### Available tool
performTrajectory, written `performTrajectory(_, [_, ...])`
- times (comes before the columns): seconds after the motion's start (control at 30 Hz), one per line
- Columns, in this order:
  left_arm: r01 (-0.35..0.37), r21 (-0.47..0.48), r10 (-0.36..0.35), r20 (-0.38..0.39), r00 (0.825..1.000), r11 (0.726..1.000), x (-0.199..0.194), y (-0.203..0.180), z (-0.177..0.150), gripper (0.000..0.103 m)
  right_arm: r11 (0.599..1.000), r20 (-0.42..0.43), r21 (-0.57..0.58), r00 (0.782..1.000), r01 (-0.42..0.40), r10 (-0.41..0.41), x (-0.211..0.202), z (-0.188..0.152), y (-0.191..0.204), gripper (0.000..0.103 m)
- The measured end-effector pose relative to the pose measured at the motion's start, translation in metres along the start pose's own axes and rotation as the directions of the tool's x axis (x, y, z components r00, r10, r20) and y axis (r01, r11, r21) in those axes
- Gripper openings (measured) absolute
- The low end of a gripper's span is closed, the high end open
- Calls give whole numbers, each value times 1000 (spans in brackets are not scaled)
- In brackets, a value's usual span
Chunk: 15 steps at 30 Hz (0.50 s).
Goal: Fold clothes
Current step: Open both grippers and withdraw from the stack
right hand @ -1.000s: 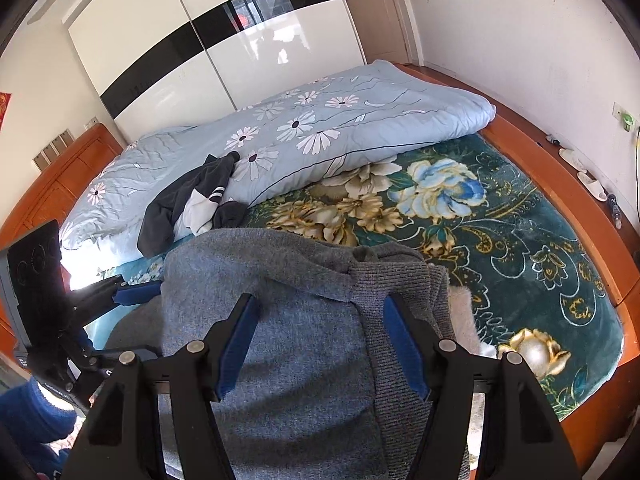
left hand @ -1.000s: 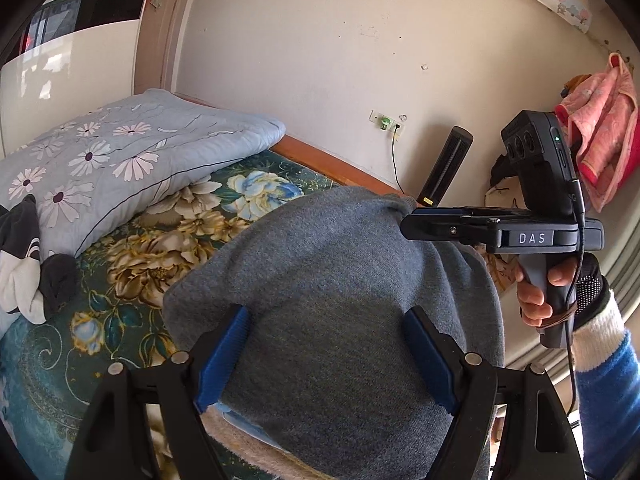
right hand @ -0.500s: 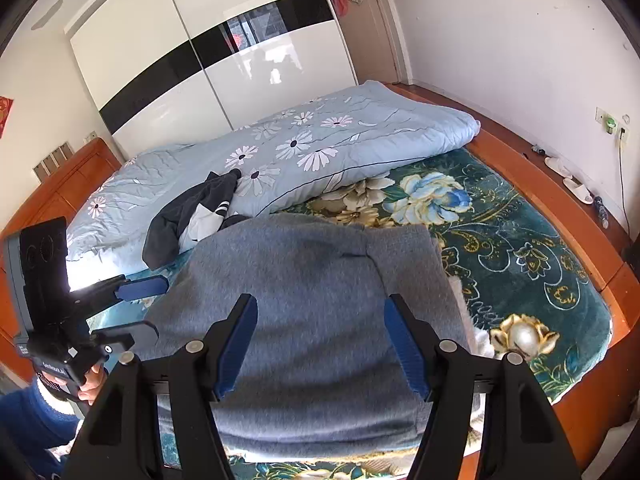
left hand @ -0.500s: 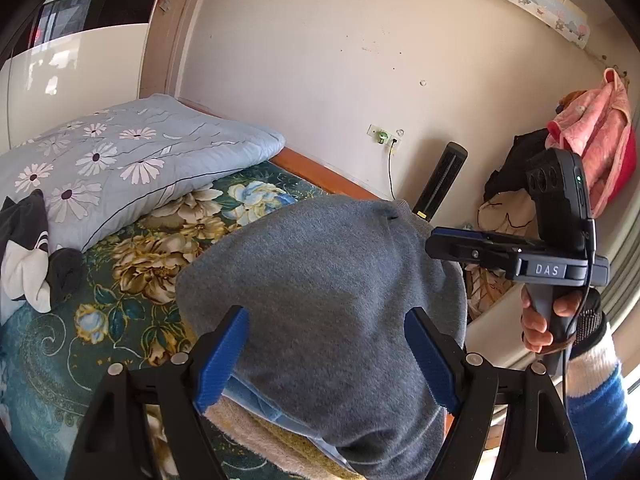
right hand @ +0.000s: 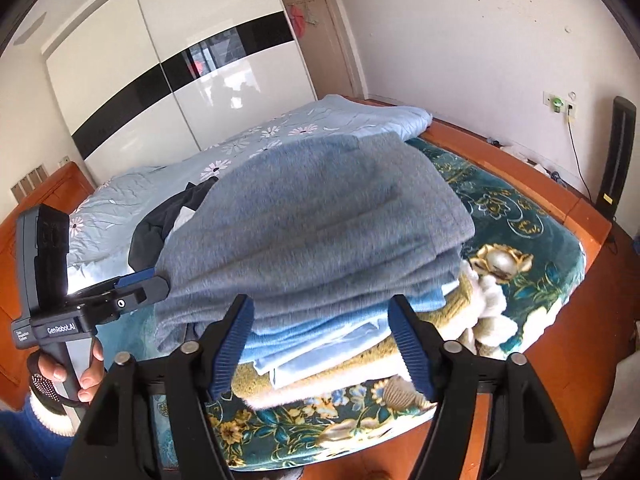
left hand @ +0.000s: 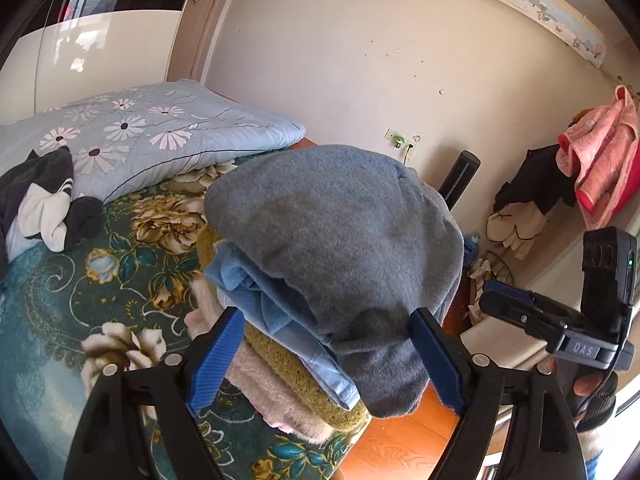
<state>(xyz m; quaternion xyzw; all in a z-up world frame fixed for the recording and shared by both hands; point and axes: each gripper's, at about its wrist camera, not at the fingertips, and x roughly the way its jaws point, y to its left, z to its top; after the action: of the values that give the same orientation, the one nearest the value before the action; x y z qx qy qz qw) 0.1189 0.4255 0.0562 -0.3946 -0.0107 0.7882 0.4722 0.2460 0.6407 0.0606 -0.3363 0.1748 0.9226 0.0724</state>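
Note:
A folded grey sweater (left hand: 340,232) (right hand: 316,216) lies on top of a stack of folded clothes (left hand: 280,344) (right hand: 320,360) at the near corner of the bed. Below it are a light blue garment, an olive one and a cream fleecy one. My left gripper (left hand: 324,356) is open and empty, just short of the stack; one corner of the sweater droops between its jaws. My right gripper (right hand: 322,348) is open and empty, in front of the stack. Each gripper shows in the other's view, the right one (left hand: 516,304) and the left one (right hand: 136,284).
The bed has a teal floral blanket (left hand: 80,300) and an orange wooden frame (right hand: 520,172). A folded light blue quilt (left hand: 140,136) and a dark crumpled garment (left hand: 48,200) lie further back. Clothes hang by the wall (left hand: 592,160). A wardrobe (right hand: 180,80) stands behind the bed.
Both grippers have pulled back and up from the grey sweater, which now rests on the stack. More of the stack's lower layers have come into view.

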Motion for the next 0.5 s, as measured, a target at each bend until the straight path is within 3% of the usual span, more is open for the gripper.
performTrajectory(0.1, [-16, 0, 16, -4, 1000, 1000, -1, 2, -14, 95, 999, -8, 41, 1000, 12, -12, 7, -19, 2, 76])
performTrajectory(0.3, [-23, -9, 23, -25, 999, 1000, -5, 9, -34, 103, 999, -22, 9, 998, 53, -52, 19, -44, 25, 76])
performTrajectory(0.5, [-49, -12, 49, -40, 998, 999, -11, 16, -47, 103, 997, -18, 25, 998, 69, -68, 16, -68, 39, 76])
